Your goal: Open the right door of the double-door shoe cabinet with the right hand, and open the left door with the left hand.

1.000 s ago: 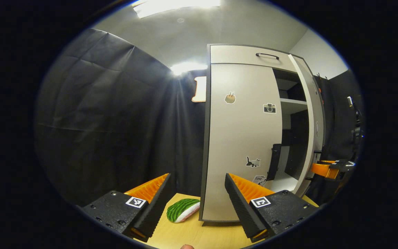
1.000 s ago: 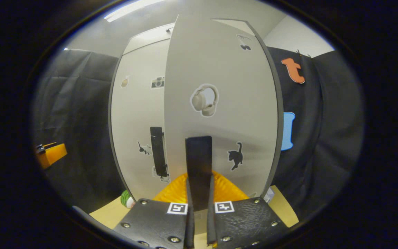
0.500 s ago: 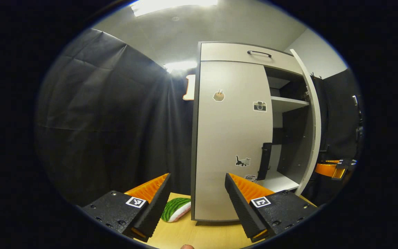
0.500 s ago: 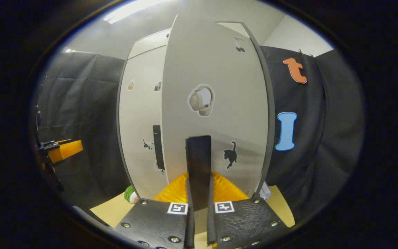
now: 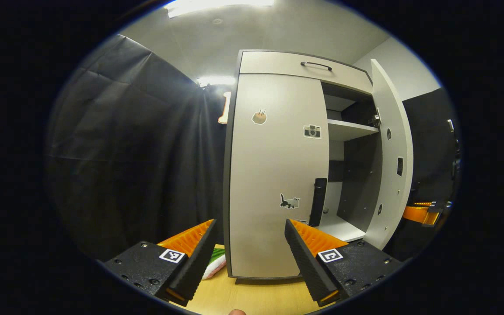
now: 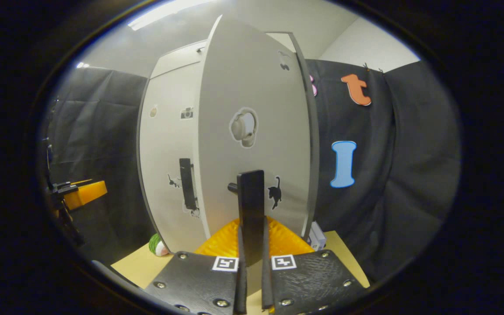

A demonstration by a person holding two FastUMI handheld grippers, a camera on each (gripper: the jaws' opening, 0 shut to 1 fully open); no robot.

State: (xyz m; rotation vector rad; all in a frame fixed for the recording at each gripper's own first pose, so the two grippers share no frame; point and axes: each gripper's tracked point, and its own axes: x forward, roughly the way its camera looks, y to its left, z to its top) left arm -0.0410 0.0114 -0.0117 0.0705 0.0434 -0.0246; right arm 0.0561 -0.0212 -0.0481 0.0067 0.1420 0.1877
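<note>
The tall pale-grey double-door shoe cabinet [image 5: 278,175] stands on the light wooden table [image 5: 252,297]. Its right door [image 6: 252,122], a flat grey panel with stickers, has swung further out from the cabinet front than it stood a moment ago: in the left gripper view the door [image 5: 390,157] now shows its inner face, and the white shelf [image 5: 350,129] and dark interior behind it are more exposed. The right tongs [image 6: 251,245] are clenched on the black bar handle of the right door [image 6: 250,197], the two fingers pressed close on either side of it, so the pull appears to come through that handle. In the left gripper view the right tongs [image 5: 422,212] show at the outer side of the open door.

The left door [image 5: 278,175], grey with small stickers, lies flat and closed against the cabinet, its black vertical handle [image 5: 320,201] untouched at the door's inner edge. The left tongs [image 5: 250,253] are released, fingers spread wide, in front of the cabinet and apart from that handle; a green-and-white striped soft toy [image 5: 215,262] lies on the table at the cabinet's left foot.

Judged from this, the first half of the task is nearly finished and the left door is what remains.
</note>
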